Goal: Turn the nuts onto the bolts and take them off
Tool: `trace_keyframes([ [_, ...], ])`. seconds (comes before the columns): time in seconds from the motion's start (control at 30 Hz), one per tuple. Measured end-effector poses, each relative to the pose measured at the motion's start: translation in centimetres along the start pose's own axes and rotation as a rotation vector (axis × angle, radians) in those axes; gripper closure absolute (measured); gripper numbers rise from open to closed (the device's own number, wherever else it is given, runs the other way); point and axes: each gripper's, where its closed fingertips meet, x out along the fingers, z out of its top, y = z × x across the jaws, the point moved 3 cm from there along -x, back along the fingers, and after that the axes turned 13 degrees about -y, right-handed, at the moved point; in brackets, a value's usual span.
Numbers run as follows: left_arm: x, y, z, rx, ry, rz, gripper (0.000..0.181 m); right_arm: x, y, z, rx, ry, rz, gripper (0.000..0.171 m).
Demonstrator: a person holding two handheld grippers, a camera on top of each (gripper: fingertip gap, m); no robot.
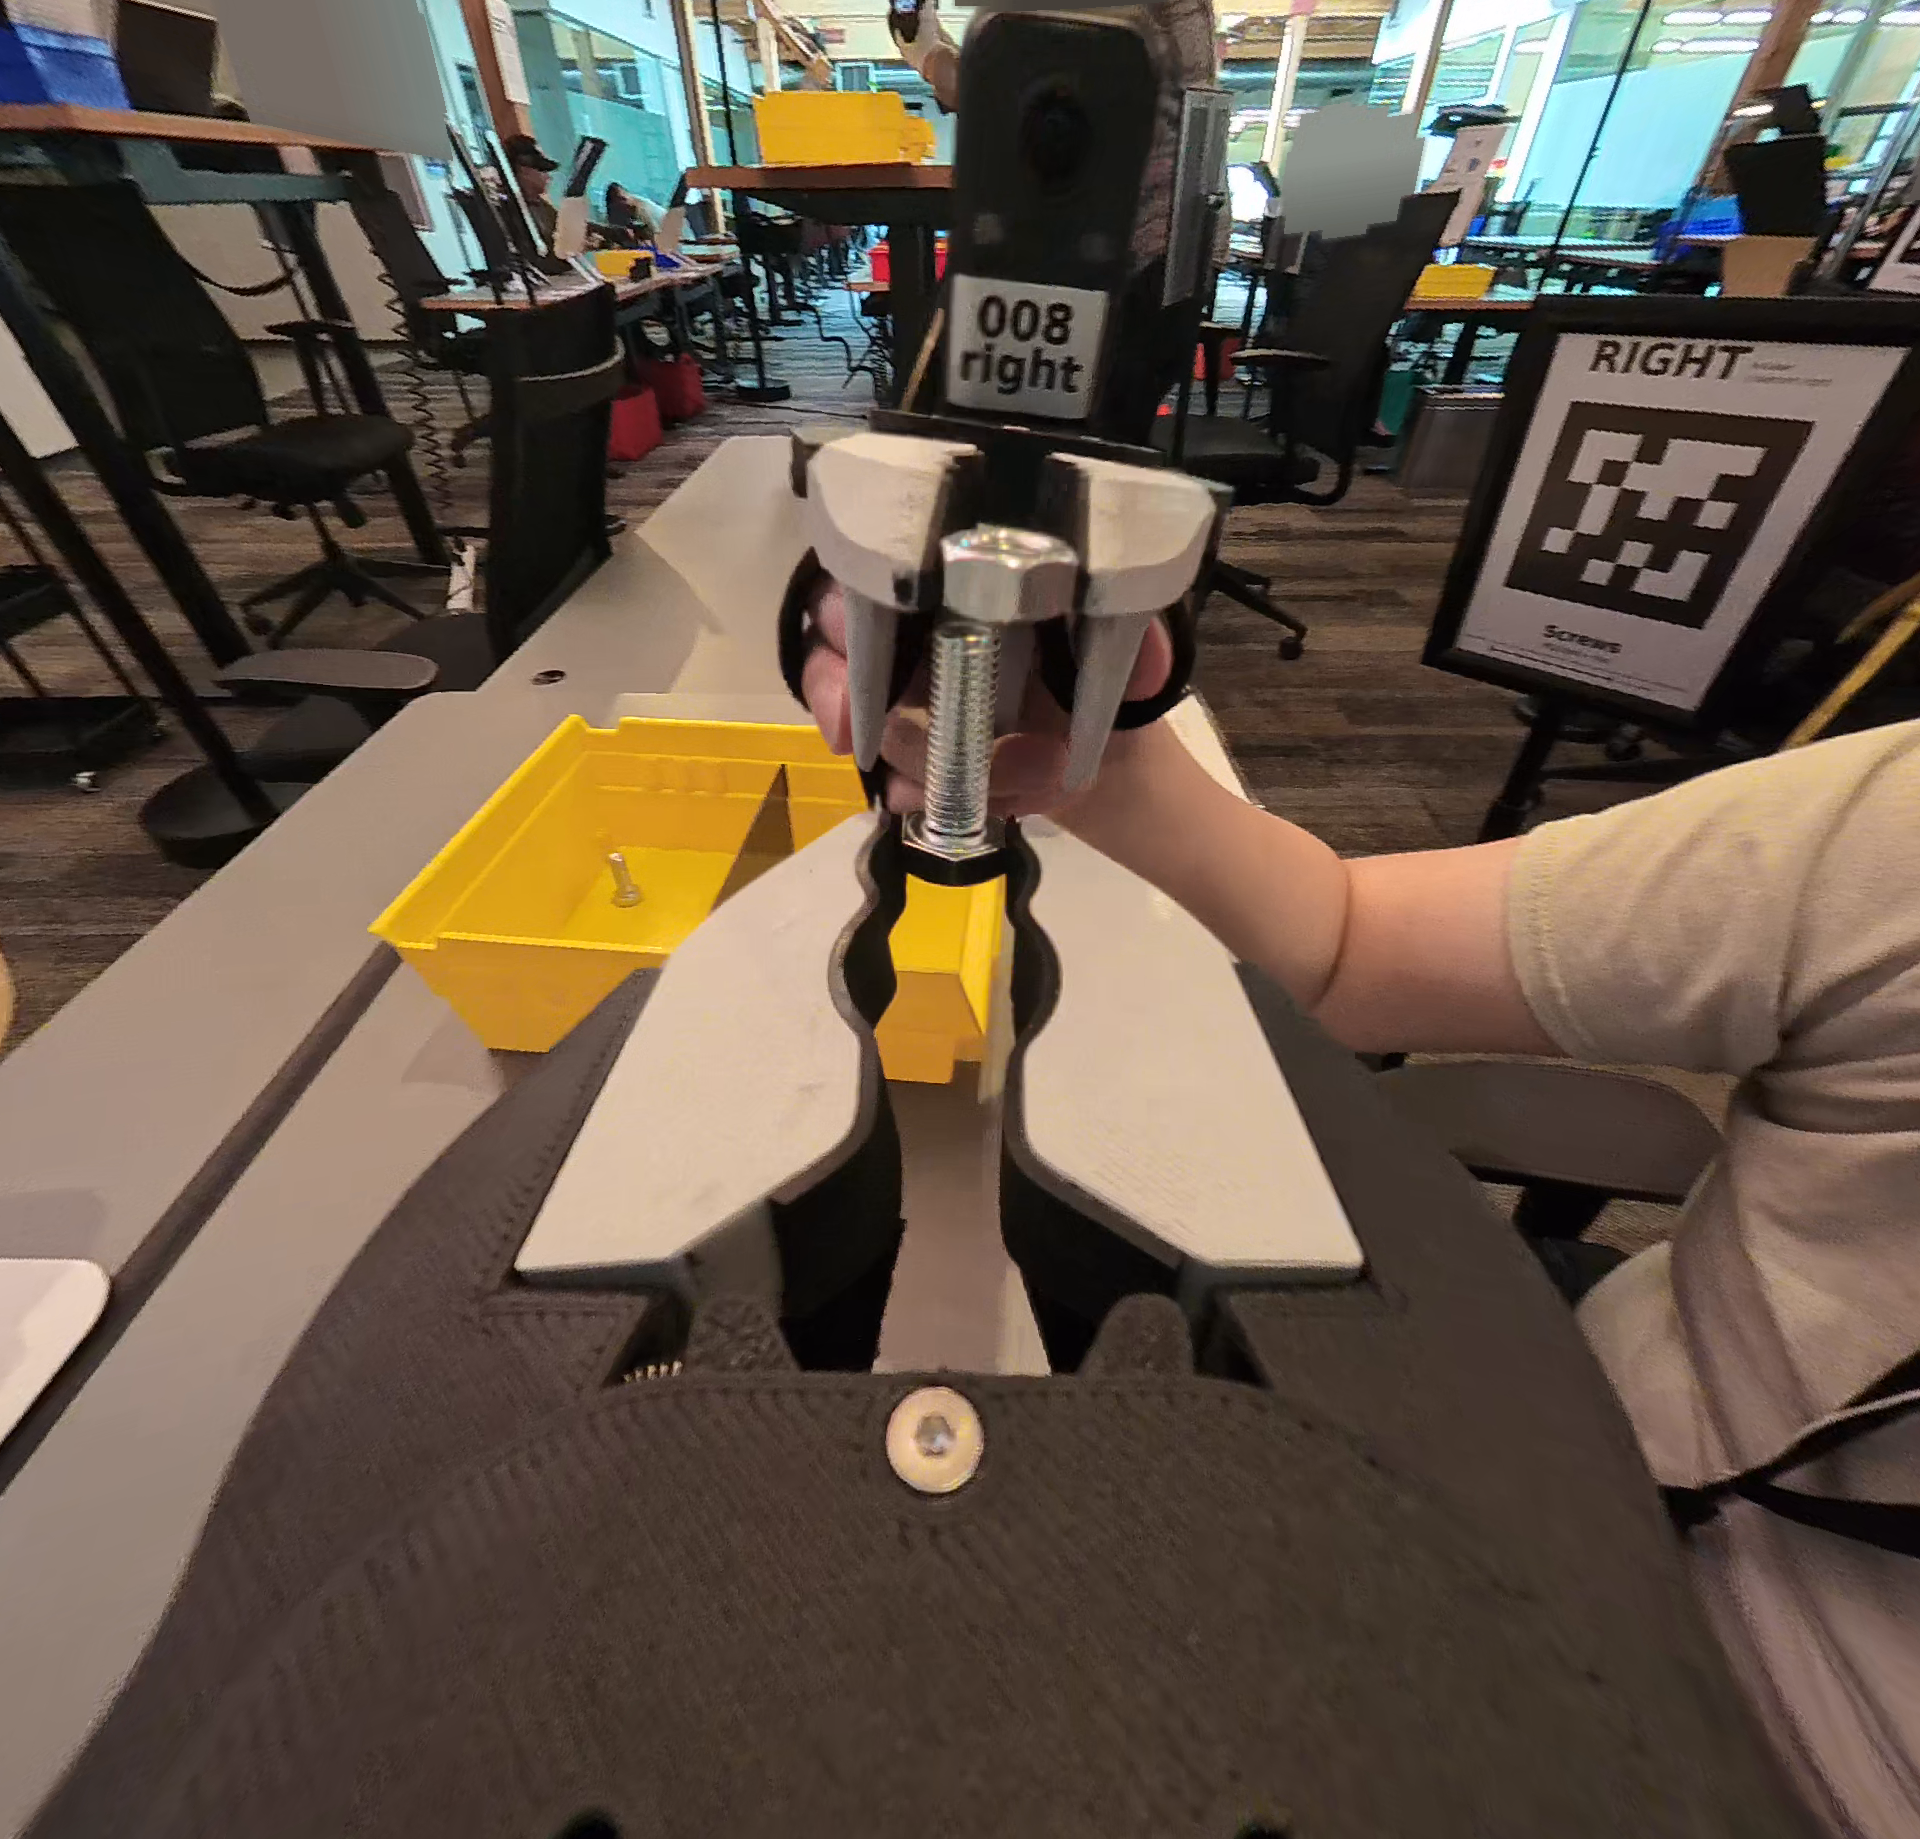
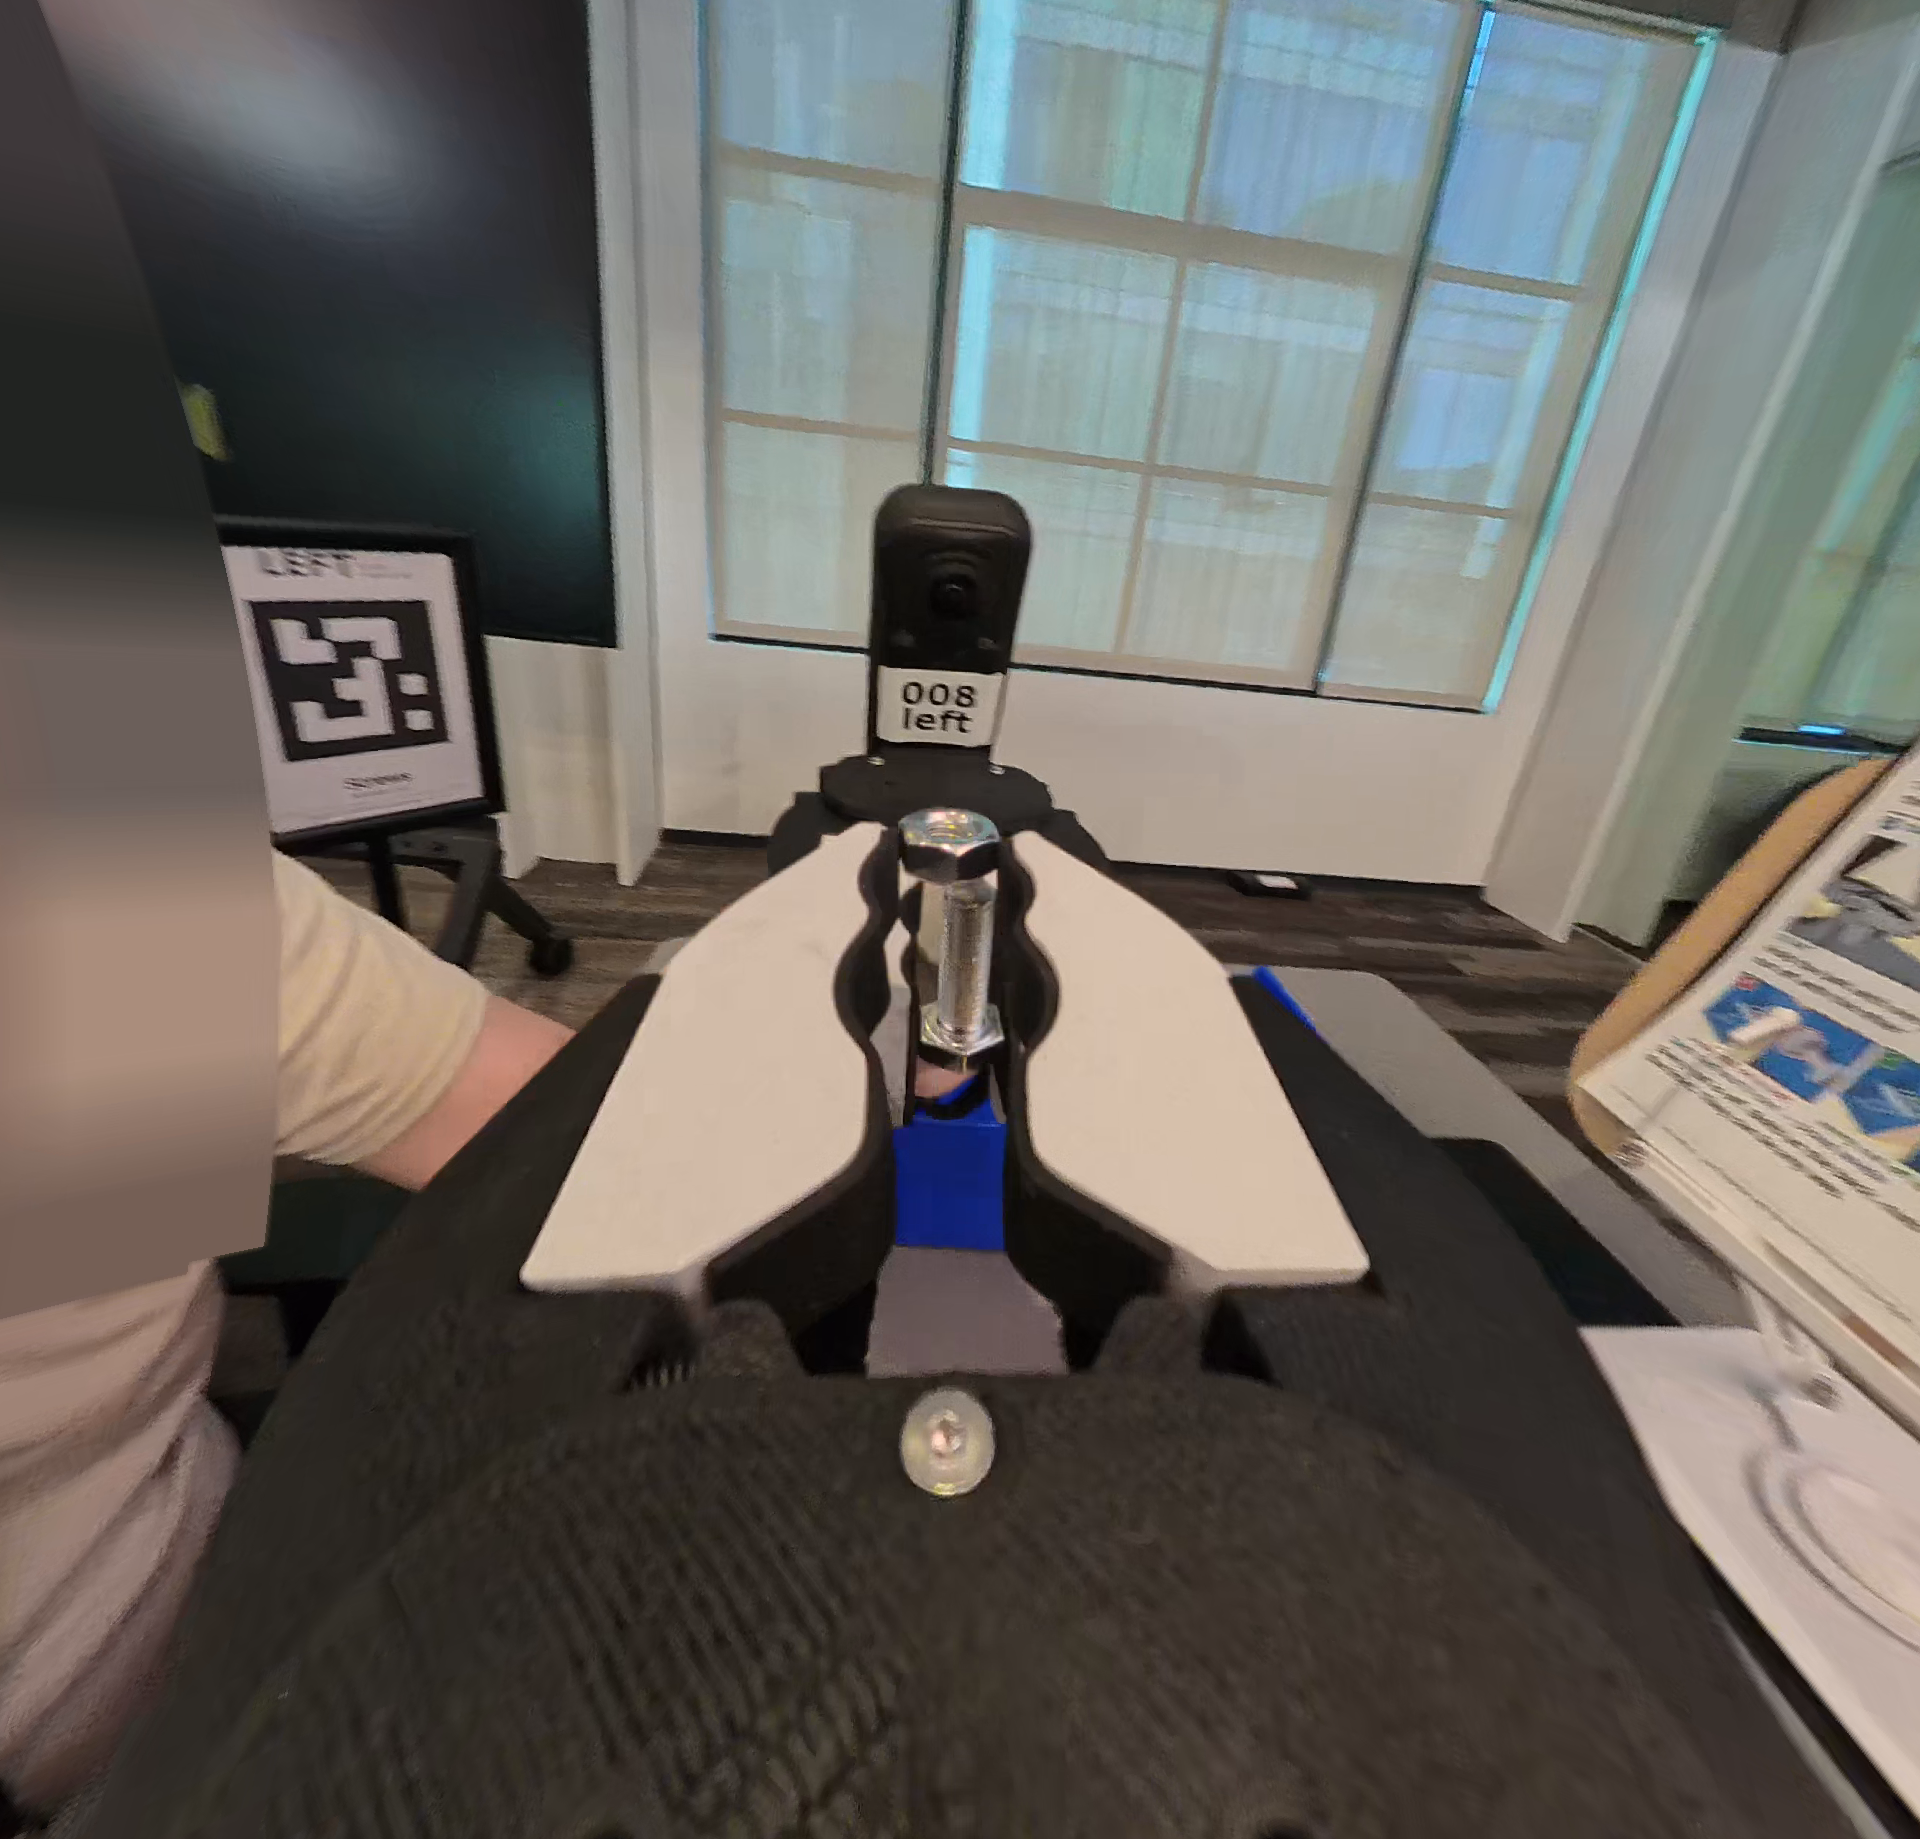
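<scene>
Two bins behind the clamped bolt

Writing-wise there's not much. Left wrist view: a white sticker with printed characters under a black camera, plus a framed sign with a black-and-white square code and some lettering. Right wrist view: a second white sticker under another camera, another framed code sign, and printed sheets too blurry to read.
</scene>
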Motion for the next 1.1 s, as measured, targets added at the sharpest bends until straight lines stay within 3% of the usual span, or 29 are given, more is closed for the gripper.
trace_keyframes([
  [1.1, -0.7, 0.5, 0.4, -0.007, -0.005, 0.026, 0.163, -1.0, -0.3, 1.2, -0.044, -0.025, -0.020, 0.153],
])
